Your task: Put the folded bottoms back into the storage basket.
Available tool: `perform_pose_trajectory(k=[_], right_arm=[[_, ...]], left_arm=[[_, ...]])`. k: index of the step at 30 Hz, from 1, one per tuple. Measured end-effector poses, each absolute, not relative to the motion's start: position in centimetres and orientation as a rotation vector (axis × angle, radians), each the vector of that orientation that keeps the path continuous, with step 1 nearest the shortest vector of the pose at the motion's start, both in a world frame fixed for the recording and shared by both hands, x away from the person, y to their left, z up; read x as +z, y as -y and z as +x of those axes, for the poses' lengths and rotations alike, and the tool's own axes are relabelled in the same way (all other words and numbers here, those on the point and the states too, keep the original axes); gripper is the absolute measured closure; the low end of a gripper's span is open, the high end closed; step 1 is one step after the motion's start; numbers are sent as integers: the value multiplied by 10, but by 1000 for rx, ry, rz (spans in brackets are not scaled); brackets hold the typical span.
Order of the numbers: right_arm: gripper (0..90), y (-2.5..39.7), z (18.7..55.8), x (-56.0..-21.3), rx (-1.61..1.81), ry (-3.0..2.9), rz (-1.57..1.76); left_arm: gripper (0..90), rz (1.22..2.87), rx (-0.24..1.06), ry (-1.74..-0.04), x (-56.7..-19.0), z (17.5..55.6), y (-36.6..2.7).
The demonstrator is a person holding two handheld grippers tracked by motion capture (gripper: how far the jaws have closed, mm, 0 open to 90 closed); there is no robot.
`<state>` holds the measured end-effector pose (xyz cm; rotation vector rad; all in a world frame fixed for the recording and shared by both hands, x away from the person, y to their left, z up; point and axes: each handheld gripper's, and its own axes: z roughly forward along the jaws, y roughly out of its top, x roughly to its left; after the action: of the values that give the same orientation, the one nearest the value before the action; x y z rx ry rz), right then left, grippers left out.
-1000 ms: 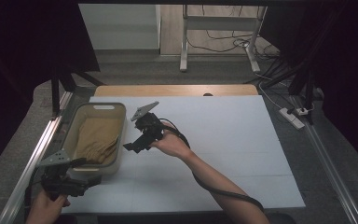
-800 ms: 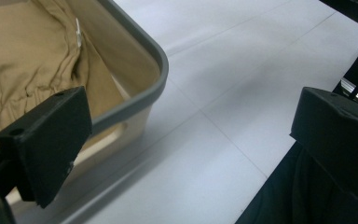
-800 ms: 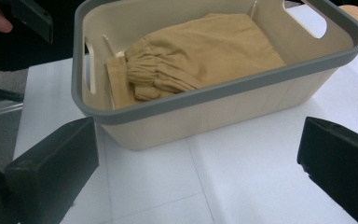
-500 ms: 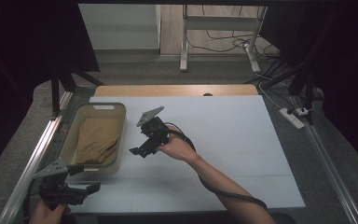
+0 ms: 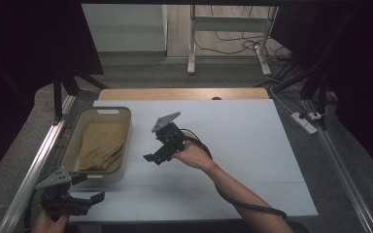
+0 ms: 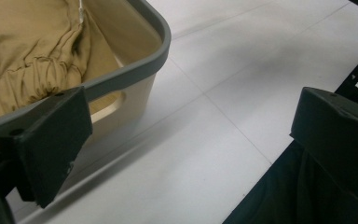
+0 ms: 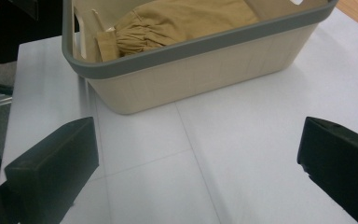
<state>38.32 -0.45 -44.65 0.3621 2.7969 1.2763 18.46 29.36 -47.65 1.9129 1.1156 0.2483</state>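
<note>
White table [image 5: 252, 145] with beige basket [image 5: 73, 145] at left edge.

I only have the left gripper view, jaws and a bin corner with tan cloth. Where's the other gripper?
Observer: The right gripper hangs over the white table, just right of the bin.
Operator: Is it holding anything?
Observer: No. In the right gripper view its jaws stand wide apart with bare table between them.
Operator: Is the cloth hanging over the rim anywhere?
Observer: No. From above, the cloth lies wholly inside the bin.
</note>
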Motion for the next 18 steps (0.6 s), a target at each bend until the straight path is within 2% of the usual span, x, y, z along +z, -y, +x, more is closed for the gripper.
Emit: perform_pose_trajectory(k=[18], right_arm=[[0, 25, 361, -451, 1245, -2821, 399]], left_arm=[[2, 1891, 238, -1100, -476, 182, -296]])
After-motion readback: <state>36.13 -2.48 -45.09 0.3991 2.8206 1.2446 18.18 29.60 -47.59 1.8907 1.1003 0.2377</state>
